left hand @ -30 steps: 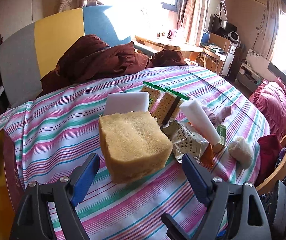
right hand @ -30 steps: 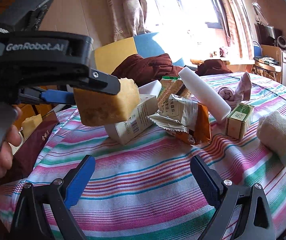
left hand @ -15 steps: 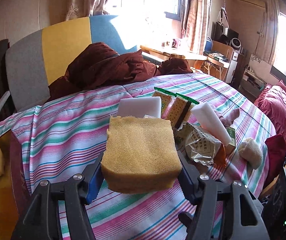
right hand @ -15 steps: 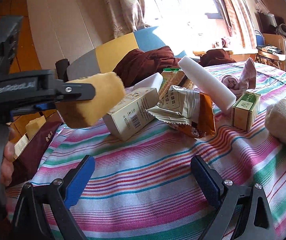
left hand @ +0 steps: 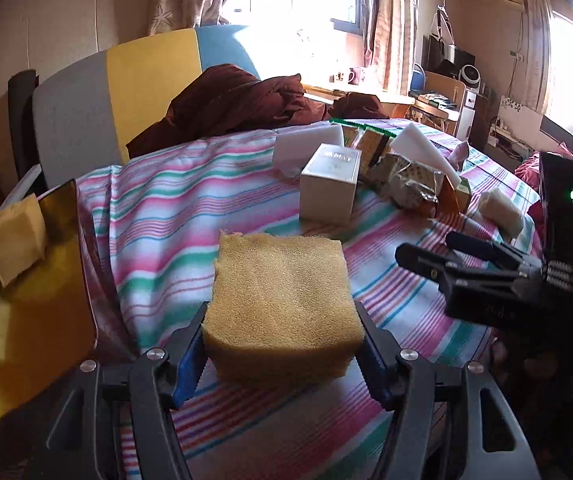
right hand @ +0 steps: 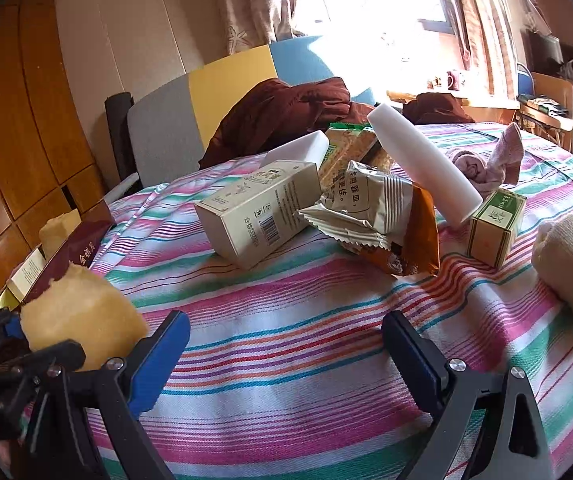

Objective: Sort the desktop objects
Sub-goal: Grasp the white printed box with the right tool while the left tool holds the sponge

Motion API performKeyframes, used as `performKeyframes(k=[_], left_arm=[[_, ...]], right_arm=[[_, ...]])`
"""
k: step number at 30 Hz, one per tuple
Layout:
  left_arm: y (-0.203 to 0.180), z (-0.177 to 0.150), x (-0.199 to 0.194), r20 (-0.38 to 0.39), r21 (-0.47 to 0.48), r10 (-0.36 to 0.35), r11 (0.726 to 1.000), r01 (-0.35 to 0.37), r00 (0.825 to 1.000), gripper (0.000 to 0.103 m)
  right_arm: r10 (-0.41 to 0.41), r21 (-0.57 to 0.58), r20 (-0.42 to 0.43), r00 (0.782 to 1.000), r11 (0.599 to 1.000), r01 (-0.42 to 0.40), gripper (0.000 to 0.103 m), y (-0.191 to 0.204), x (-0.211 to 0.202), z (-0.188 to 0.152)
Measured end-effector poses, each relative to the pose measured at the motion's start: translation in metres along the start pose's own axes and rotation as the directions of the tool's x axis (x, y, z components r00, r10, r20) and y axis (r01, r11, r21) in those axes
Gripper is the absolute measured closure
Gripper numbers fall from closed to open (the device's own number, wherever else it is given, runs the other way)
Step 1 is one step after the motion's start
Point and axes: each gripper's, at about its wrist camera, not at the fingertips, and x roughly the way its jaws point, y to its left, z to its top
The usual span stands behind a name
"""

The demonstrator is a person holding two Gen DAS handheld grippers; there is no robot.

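Observation:
My left gripper [left hand: 282,354] is shut on a yellow sponge [left hand: 282,304], held above the striped tablecloth [left hand: 158,216]. In the right wrist view the same sponge [right hand: 80,320] shows at the lower left, clamped in the left gripper. My right gripper [right hand: 286,360] stands open over bare cloth, nothing between its fingers; its body appears at the right of the left wrist view. The pile lies beyond: a beige carton [right hand: 258,212], a snack packet [right hand: 378,220], a white foam block [right hand: 422,164], a small green box [right hand: 494,224] and a cream rolled cloth [right hand: 570,268].
A dark red open box [left hand: 34,280] sits at the table's left edge, holding another yellow sponge [left hand: 14,236]. A white foam slab [left hand: 306,148], cracker packs [right hand: 350,148] and a pink cloth [right hand: 486,164] lie behind the pile. A maroon blanket [left hand: 230,104] drapes the chair beyond.
The left gripper shut on the yellow sponge, lifted it off the pile and drew it back towards the left. This uncovered the beige carton. The right gripper stayed open, nearly still.

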Motion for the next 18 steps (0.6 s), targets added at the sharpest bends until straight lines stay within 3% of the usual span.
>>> performKeyframes(k=[2, 8, 11, 14, 18], left_arm=[[-0.001, -0.004, -0.003, 0.019, 0.007, 0.000, 1.000, -0.001, 1.000, 0.036], [0.001, -0.009, -0.006, 0.062, 0.012, -0.024, 1.000, 0.023, 0.998, 0.034], [0.007, -0.012, -0.001, 0.048, -0.007, -0.053, 0.999, 0.053, 0.997, 0.030], [0.017, -0.017, 0.009, 0.013, -0.065, -0.111, 0.992, 0.111, 0.994, 0.027], [0.024, -0.021, 0.012, 0.039, -0.094, -0.149, 0.984, 0.152, 0.988, 0.026]], right_arm=[[0.021, 0.011, -0.019, 1.000, 1.000, -0.020, 0.019, 0.003, 0.002, 0.007], [0.057, 0.023, -0.054, 0.997, 0.998, -0.056, 0.018, 0.033, 0.018, 0.034], [0.021, 0.027, -0.088, 0.996, 0.999, -0.019, 0.010, 0.043, 0.035, 0.048], [-0.039, 0.038, -0.122, 0.992, 0.998, 0.044, 0.009, 0.046, 0.054, 0.060], [-0.120, 0.044, -0.136, 0.983, 0.991, 0.127, 0.007, 0.047, 0.073, 0.073]])
